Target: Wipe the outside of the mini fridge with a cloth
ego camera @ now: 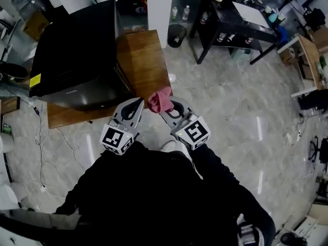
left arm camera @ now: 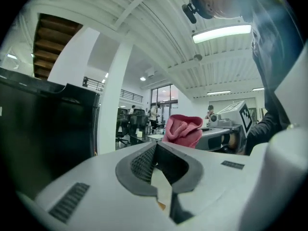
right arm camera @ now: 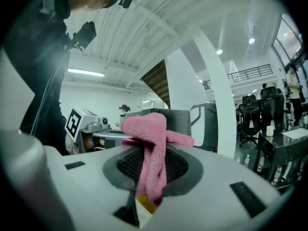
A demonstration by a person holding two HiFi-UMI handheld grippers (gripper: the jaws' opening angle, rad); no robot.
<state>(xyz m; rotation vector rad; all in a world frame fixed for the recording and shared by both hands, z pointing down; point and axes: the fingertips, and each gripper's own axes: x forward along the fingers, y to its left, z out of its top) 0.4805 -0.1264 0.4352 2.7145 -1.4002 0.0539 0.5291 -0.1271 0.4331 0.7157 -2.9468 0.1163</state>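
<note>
Cloth of pink terry (ego camera: 160,100) is pinched in the closed right gripper (ego camera: 173,108), the left gripper (ego camera: 136,105) is closed on nothing, and the boxy black mini fridge (ego camera: 77,50) on the brown wooden counter (ego camera: 146,60) lies ahead-left, nearer the left gripper.

We hold both units low in front of the torso, tips angled in toward each other and near together. Left hand-held gripper (ego camera: 136,105): jaws together, nothing between them. Right hand-held gripper (ego camera: 173,108): jaws clamped on the pink cloth (ego camera: 160,100), which bunches above the tips.
</note>
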